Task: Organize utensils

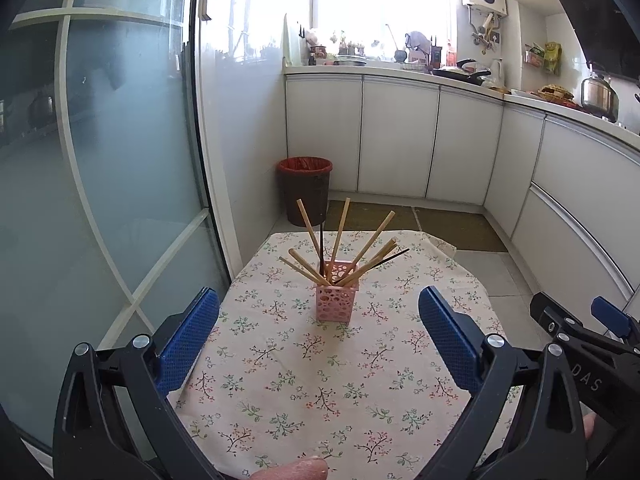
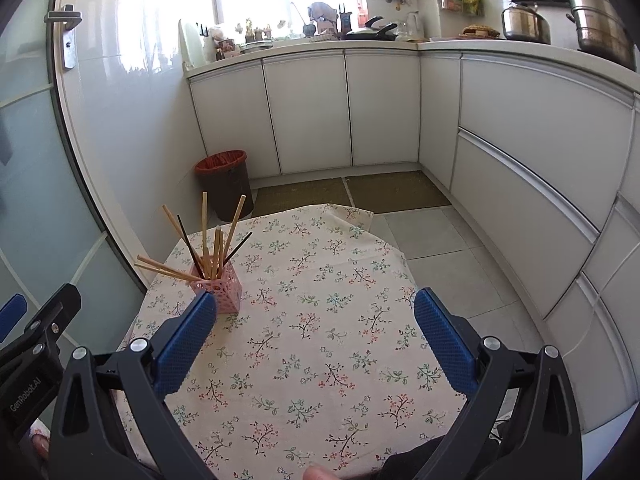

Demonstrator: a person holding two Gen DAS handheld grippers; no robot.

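Observation:
A pink perforated holder (image 1: 336, 300) stands upright on the floral tablecloth (image 1: 304, 380), with several wooden chopsticks (image 1: 344, 240) and two black ones fanned out of its top. My left gripper (image 1: 320, 332) is open wide, its blue pads on either side of the holder's line but well short of it, with nothing between them. In the right wrist view the same holder (image 2: 222, 294) sits at the table's left, just beyond my right gripper's left fingertip. My right gripper (image 2: 316, 336) is open and empty over bare cloth. The chopsticks (image 2: 208, 236) lean in all directions.
A dark bin with a red liner (image 1: 306, 190) stands on the floor beyond the table. A frosted glass door (image 1: 100, 160) runs along the left. White cabinets (image 2: 520, 180) and a cluttered counter curve around the back and right. The other gripper (image 1: 592, 332) shows at the right edge.

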